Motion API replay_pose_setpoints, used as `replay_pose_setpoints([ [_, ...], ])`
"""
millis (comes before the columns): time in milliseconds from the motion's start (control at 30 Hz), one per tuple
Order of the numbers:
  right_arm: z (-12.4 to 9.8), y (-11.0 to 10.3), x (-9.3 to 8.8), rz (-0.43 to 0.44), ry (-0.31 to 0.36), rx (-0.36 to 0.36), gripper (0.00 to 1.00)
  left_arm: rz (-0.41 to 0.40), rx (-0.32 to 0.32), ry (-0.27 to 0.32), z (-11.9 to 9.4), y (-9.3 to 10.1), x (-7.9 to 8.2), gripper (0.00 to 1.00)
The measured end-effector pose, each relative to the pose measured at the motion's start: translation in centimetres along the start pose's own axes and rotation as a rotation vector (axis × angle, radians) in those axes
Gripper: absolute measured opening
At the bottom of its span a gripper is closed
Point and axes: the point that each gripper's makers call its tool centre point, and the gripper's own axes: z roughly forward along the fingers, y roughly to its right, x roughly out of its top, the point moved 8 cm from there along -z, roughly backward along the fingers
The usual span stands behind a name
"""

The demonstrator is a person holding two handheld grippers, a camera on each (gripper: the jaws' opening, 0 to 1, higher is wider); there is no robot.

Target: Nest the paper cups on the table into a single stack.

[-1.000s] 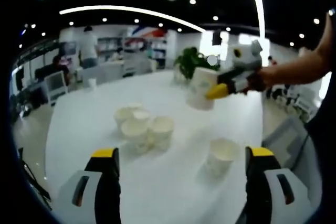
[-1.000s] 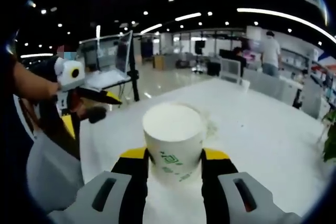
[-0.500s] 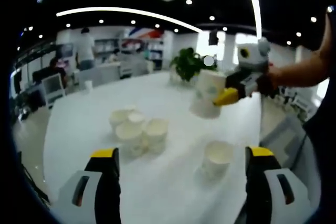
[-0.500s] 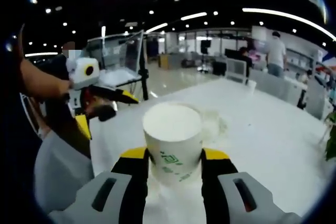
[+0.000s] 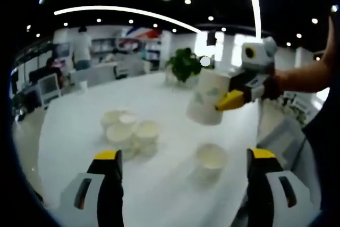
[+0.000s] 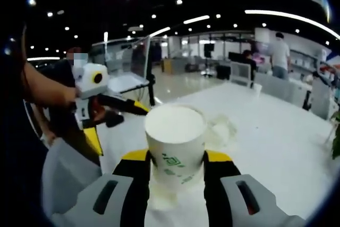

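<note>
While the right hand-held gripper (image 6: pixel 175 169) pinches a white paper cup (image 6: pixel 175 142) between its yellow-tipped jaws, the cup sits upright in the right gripper view, mouth open toward the camera and a green logo on its side. Seen from the left gripper view, that same held cup (image 5: pixel 208 103) hangs in the air above the white desk (image 5: pixel 170 195), tilted, with the right hand-held gripper (image 5: pixel 234 98) clamped on its wall and a bare forearm (image 5: pixel 308 73) behind it.

Below the held cup, a single cup (image 5: pixel 211 159) stands upright on the desk, apart from the others. Farther left, a cluster of cups (image 5: pixel 127 131) stands close together, mouths up (blur makes their count uncertain).

The left hand-held gripper (image 5: pixel 180 184) has its jaws spread wide with nothing between them, low over the near part of the desk. In the right gripper view it appears at the left (image 6: pixel 114 104), held in a hand (image 6: pixel 66 97).

A potted plant (image 5: pixel 183 65) stands at the far end of the desk. Beyond are office desks and a few people (image 5: pixel 81 49).
</note>
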Motion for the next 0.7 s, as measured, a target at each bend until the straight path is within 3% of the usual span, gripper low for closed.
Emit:
replay_pose_setpoints([
  [67,0.0,-0.4,0.4,0.001,0.018,0.014,0.37,-0.010,-0.020,0.005,0.3,0.5,0.1,0.93],
  [133,0.0,-0.8,1.2,0.081,0.098,0.057,0.37,-0.047,-0.061,0.015,0.6,1.2,0.2,0.89],
  [200,-0.3,-0.6,1.6,0.094,0.133,0.061,0.37,-0.077,-0.085,0.041,0.8,1.5,0.6,0.83],
  [400,-0.4,-1.0,1.8,0.071,0.145,0.103,0.37,-0.154,-0.149,0.110,1.2,1.8,2.4,0.69],
  [567,-0.3,-1.2,1.9,0.059,0.152,0.136,0.37,-0.144,-0.187,0.134,1.3,2.3,3.0,0.59],
  [633,-0.1,-1.3,1.8,0.057,0.145,0.162,0.37,-0.133,-0.210,0.150,1.3,2.4,3.1,0.49],
  [700,-0.1,-1.4,1.8,0.042,0.140,0.180,0.37,-0.142,-0.224,0.158,1.3,2.5,3.2,0.47],
])
